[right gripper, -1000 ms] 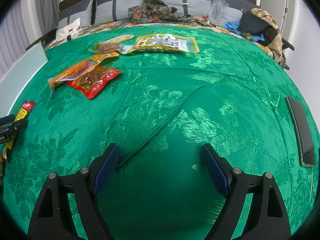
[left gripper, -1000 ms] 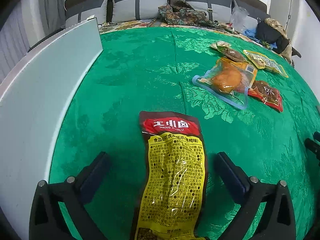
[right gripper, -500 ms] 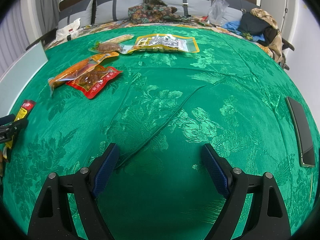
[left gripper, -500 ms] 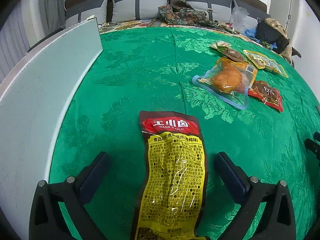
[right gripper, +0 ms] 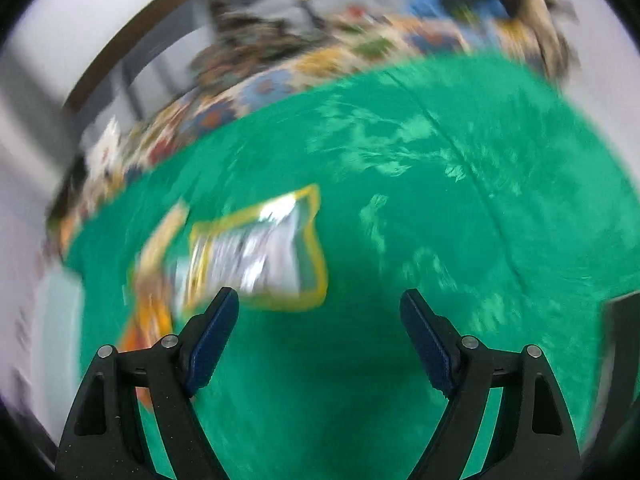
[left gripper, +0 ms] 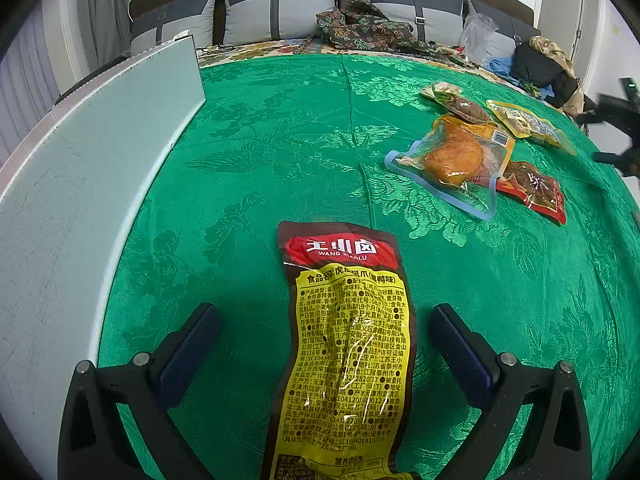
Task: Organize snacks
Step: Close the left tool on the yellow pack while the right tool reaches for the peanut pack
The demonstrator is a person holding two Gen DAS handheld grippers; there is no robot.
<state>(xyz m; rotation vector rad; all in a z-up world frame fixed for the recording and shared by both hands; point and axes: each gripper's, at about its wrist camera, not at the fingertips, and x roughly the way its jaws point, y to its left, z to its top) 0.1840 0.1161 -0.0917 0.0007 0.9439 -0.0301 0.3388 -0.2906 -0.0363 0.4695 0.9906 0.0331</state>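
A long red-and-yellow snack pouch (left gripper: 348, 344) lies flat on the green tablecloth (left gripper: 280, 152) between the fingers of my open left gripper (left gripper: 324, 332), which does not touch it. Further right lie a clear pouch with an orange snack (left gripper: 452, 156), a red pouch (left gripper: 536, 190), a brown snack pack (left gripper: 464, 106) and a yellow-edged pouch (left gripper: 524, 122). My right gripper (right gripper: 320, 320) is open and empty, above the cloth; the view is blurred. The yellow-edged pouch (right gripper: 260, 256) lies just beyond its left finger.
A pale grey board (left gripper: 80, 184) stands along the table's left edge. A sofa with grey cushions (left gripper: 276, 12) and heaped clothes (left gripper: 368, 28) is behind the table. The right gripper's dark body (left gripper: 616, 124) shows at the right edge of the left wrist view.
My right gripper has moved quickly forward and left toward the yellow-edged pouch, blurring its view. The left gripper and the red-and-yellow pouch have not moved.
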